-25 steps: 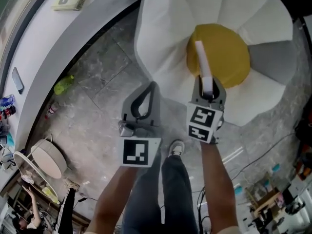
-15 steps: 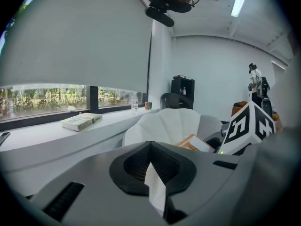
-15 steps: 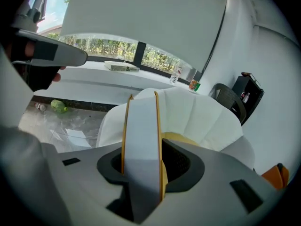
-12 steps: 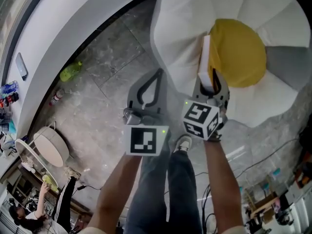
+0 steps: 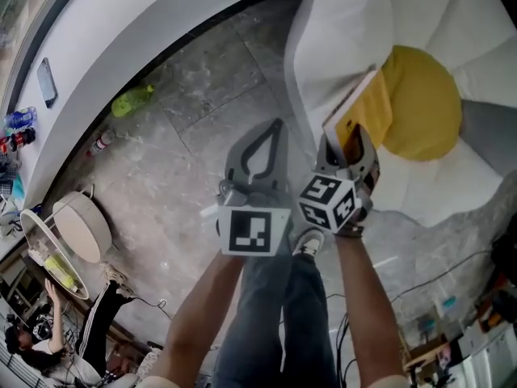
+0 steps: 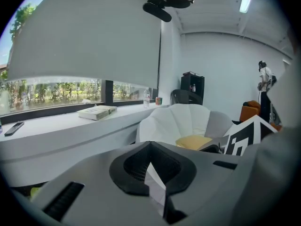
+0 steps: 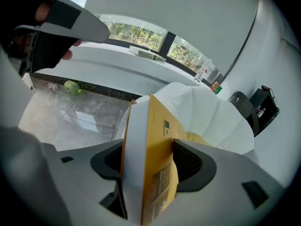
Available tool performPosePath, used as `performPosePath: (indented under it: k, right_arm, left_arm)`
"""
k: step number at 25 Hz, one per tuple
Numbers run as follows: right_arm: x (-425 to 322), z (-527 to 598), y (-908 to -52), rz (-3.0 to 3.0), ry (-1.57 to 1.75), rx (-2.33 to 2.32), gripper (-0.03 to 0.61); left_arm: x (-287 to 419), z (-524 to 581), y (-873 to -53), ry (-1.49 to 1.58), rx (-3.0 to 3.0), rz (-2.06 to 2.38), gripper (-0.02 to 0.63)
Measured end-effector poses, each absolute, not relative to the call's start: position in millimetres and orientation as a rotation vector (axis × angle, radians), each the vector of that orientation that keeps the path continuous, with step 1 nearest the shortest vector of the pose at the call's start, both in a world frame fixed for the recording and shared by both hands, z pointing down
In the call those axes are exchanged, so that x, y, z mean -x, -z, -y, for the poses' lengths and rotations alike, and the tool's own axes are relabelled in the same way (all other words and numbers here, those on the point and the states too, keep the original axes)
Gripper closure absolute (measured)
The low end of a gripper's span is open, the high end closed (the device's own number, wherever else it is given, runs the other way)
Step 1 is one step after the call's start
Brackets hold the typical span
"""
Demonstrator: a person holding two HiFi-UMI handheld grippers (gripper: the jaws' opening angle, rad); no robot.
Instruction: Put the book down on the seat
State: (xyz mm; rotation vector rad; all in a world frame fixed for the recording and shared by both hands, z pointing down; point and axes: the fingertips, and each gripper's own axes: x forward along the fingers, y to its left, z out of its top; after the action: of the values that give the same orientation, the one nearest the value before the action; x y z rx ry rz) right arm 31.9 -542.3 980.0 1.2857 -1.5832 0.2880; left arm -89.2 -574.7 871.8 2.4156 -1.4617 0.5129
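Observation:
The book [image 5: 356, 116] has a yellow cover and white page edges. It stands between the jaws of my right gripper [image 5: 348, 145], tilted over the near rim of the white petal-shaped seat [image 5: 339, 23], beside its yellow cushion [image 5: 426, 103]. In the right gripper view the book [image 7: 146, 149] leans on the right-hand pad, and the jaws of that gripper [image 7: 151, 147] have just been opening around it. My left gripper [image 5: 273, 128] hangs over the stone floor left of the seat, shut and holding nothing. The left gripper view looks past the left gripper [image 6: 151, 147] to the seat [image 6: 188, 121].
A white curved ledge [image 5: 121, 31] runs along the far side, with a phone [image 5: 47, 82] and another book [image 6: 96, 112] on it. A green bottle [image 5: 133, 99] lies on the floor. A round stool [image 5: 81, 225] and a person [image 5: 48, 338] are at lower left. Cables trail at lower right.
Both grippers have moved toward the seat and lower. The book has rolled from edge-on to tilted, its yellow cover now showing, and the right jaws stand wider around it.

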Motion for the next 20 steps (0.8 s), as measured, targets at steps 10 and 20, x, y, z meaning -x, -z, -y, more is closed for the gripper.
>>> performPosePath:
  k: [10,20]
  right_arm:
    - [6.7,527.2,-1039.0,1.62,-0.367,-1.104,0.237]
    - [6.4,524.3,-1057.5,1.668,-0.468,-1.129,0.23]
  left_arm:
    - [120.0,570.6,-902.6,-0.481,-2.304,1.504,0.607]
    - [130.1,559.9,-923.2,-0.509,-2.277,1.505,0.607]
